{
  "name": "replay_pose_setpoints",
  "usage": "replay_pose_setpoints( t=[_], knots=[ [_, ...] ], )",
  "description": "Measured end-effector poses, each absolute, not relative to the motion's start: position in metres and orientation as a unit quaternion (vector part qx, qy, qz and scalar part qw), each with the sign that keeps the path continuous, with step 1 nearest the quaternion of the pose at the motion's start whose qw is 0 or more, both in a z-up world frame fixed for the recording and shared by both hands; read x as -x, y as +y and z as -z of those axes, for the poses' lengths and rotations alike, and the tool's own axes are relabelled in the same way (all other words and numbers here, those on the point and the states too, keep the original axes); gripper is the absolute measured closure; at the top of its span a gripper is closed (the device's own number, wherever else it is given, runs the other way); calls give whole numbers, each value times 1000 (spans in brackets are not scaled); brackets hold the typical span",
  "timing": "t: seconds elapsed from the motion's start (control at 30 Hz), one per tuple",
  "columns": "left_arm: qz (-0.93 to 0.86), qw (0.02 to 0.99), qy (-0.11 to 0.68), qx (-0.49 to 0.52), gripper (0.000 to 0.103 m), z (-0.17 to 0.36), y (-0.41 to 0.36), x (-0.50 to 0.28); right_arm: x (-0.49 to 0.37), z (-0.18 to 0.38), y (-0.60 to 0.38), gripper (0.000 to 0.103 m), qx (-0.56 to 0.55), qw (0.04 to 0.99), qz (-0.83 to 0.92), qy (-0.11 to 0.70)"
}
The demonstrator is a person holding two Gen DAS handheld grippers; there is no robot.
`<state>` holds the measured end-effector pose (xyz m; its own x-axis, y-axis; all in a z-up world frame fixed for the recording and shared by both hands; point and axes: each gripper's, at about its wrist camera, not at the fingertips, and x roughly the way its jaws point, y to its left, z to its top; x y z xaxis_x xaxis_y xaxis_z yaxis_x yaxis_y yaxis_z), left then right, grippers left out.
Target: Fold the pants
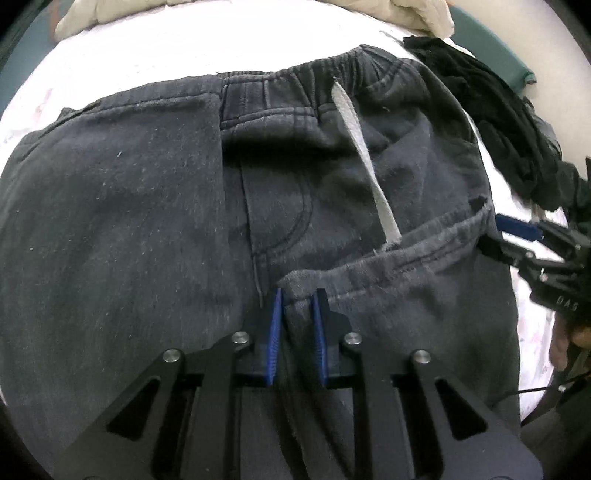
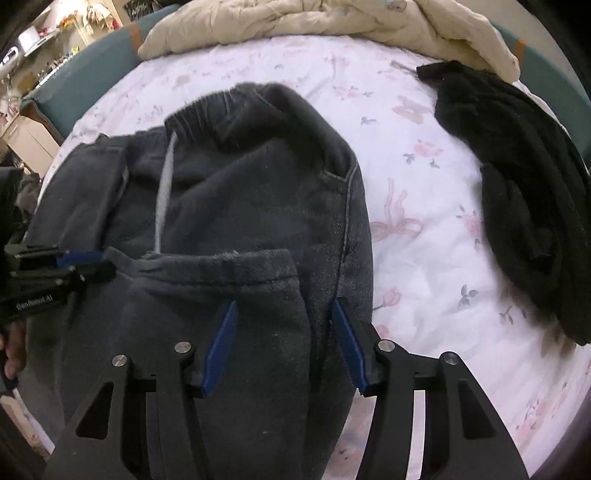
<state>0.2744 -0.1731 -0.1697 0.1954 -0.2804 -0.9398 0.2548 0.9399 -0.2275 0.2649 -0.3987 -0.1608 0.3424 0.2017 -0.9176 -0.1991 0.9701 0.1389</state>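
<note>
Dark grey pants (image 1: 129, 206) lie on the bed with the waistband at the far side and a white drawstring (image 1: 365, 158) trailing down the front. One leg is folded up, so its hem (image 1: 406, 254) runs across the seat. My left gripper (image 1: 298, 295) points down and is shut on the hem's left corner, with cloth bunched between the blue pads. In the right wrist view my right gripper (image 2: 285, 302) stands open over the folded leg (image 2: 229, 295), its pads apart on either side of the cloth near the right edge. Each gripper shows at the edge of the other's view.
The floral white sheet (image 2: 424, 221) covers the bed. A black garment (image 2: 517, 192) lies in a heap to the right of the pants. A beige quilt (image 2: 332, 26) is bunched along the far edge, against a teal frame (image 2: 92, 70).
</note>
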Motion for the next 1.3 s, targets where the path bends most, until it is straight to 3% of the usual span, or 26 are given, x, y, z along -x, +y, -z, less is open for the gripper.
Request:
replay_pose_setpoints(
  t=[0.03, 0.1, 0.17, 0.47, 0.67, 1.03, 1.3],
  knots=[
    [175, 772, 611, 16, 91, 171, -172, -277, -266, 162, -399, 53, -7, 818, -128, 561],
    [190, 773, 604, 35, 97, 168, -169, -278, -270, 163, -398, 82, -9, 814, -133, 565],
    [194, 786, 586, 42, 97, 154, -163, -270, -270, 156, -398, 98, -19, 814, -147, 562],
    [219, 817, 530, 56, 97, 96, -147, -242, -257, 114, -411, 99, -42, 826, -147, 543],
    [223, 822, 523, 39, 97, 85, -156, -241, -248, 102, -417, 99, -47, 828, -144, 540],
    [216, 853, 471, 63, 97, 46, -139, -282, -278, 48, -414, 102, -79, 875, -157, 452],
    [169, 863, 476, 6, 97, 93, -154, -376, -379, 83, -394, 102, -33, 859, -126, 495]
  ],
)
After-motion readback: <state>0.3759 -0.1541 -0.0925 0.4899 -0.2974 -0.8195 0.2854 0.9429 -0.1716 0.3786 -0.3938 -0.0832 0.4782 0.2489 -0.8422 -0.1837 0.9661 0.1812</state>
